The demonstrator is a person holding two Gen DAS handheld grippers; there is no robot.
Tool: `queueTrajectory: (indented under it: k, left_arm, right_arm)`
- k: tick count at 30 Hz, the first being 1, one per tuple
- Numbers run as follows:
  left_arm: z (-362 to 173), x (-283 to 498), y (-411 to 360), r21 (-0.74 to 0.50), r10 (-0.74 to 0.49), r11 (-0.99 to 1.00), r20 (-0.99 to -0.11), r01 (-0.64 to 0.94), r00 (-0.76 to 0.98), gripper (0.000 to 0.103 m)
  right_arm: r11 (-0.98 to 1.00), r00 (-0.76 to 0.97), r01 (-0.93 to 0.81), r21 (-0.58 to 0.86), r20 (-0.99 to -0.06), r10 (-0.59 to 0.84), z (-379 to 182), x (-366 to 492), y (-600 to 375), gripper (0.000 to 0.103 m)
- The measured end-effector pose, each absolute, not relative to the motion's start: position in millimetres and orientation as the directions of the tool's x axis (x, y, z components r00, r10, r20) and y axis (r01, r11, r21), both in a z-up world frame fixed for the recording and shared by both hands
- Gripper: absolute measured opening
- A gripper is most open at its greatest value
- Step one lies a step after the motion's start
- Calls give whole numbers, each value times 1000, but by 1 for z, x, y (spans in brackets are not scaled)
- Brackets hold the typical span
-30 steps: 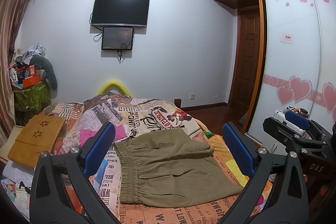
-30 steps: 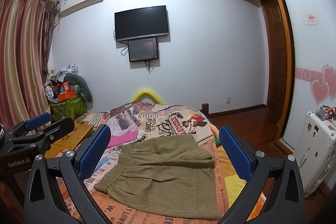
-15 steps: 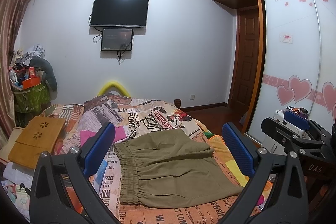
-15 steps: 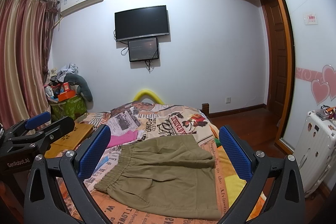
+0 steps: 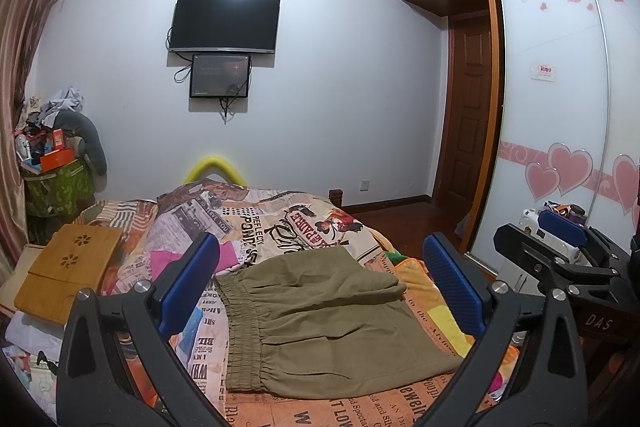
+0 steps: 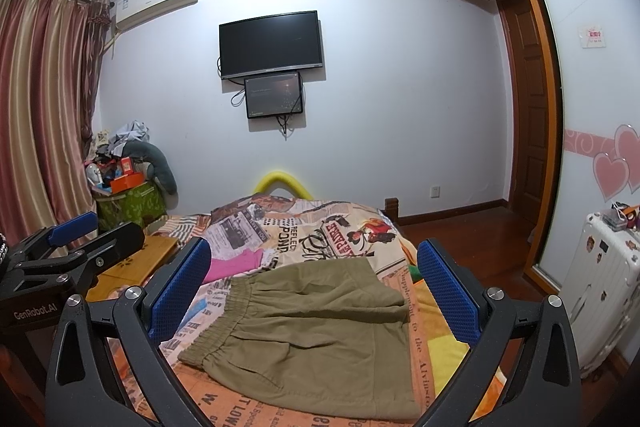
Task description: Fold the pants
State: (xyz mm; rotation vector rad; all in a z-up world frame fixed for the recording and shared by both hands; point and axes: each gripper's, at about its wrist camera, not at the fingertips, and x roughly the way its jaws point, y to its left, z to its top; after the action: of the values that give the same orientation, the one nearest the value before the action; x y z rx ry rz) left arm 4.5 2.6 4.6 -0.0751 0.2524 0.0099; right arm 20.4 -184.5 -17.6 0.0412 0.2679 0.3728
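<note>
On bed (image 5: 304, 227) — folded pants (image 5: 328, 319), waistband left, long axis sideways

pants (image 5: 328, 319) plain olive-khaki; bedspread (image 5: 280, 223) w/ newspaper-print pattern in cream, orange, yellow & pink. gripper pads (image 5: 188, 283) blue w/ dotted texture, frames black. wardrobe door (image 5: 560, 131) white w/ pink hearts, curtain (image 6: 36, 115) pink-gold stripes

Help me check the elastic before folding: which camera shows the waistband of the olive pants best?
The left wrist view: the waistband runs nearly straight down the frame, its gathered elastic visible end to end. In the right wrist view the waistband lies at a slant and looks shorter, its near end close to the right gripper's left finger.
</note>
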Motion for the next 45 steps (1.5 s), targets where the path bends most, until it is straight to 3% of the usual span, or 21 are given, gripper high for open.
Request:
queueTrajectory:
  k: [10,18,26,41,45]
  left_arm:
    - [1,8,2,-73,1,997,-262,-21,965,103]
    - [-15,40,10,-67,25,997,-331,-50,943,103]
    - [-50,92,25,-23,74,995,-454,-94,888,103]
    - [-155,196,87,-30,100,984,-730,-177,676,103]
    - [-181,217,101,-37,73,985,-798,-169,598,84]
  right_arm:
    - [931,895,-352,90,-260,364,-16,18,-178,103]
    - [943,892,-317,100,-307,332,-32,38,-187,103]
    - [962,879,-258,94,-391,274,-58,74,-205,103]
    - [970,744,-234,58,-632,217,-136,157,-235,103]
    - [966,683,-242,88,-691,234,-159,179,-240,103]
